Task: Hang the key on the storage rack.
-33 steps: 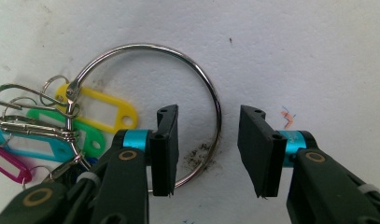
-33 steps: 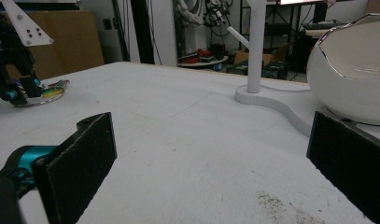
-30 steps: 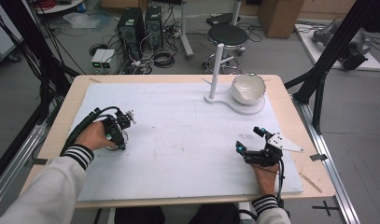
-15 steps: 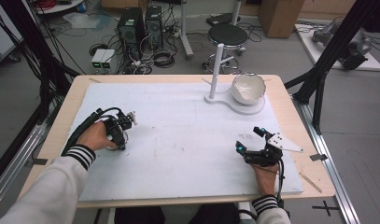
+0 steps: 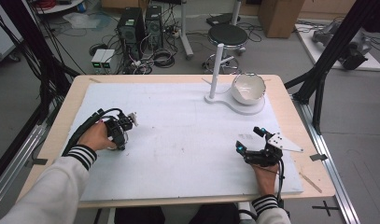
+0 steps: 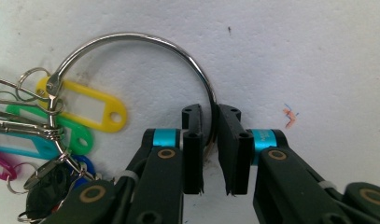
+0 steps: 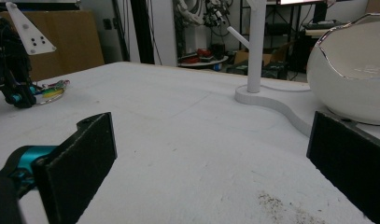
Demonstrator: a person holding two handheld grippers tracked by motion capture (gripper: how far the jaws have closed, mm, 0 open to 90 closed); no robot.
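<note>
**Open mat between the hands, stand at the far right**

The middle of the white mat point(image 5: 187, 135) lies bare between the two grippers. At its far right edge the white post stand point(image 5: 216, 70) and the white bowl point(image 5: 248, 87) on its base block passage.

Black stool point(image 5: 228, 35) well beyond right gripper point(image 5: 249, 140), slightly to its left. Two PC towers point(image 5: 141, 23) w/ tangled cables point(image 5: 162, 58) far beyond left gripper point(image 5: 130, 119). Cardboard box point(image 5: 276, 14) just right of stool.
</note>
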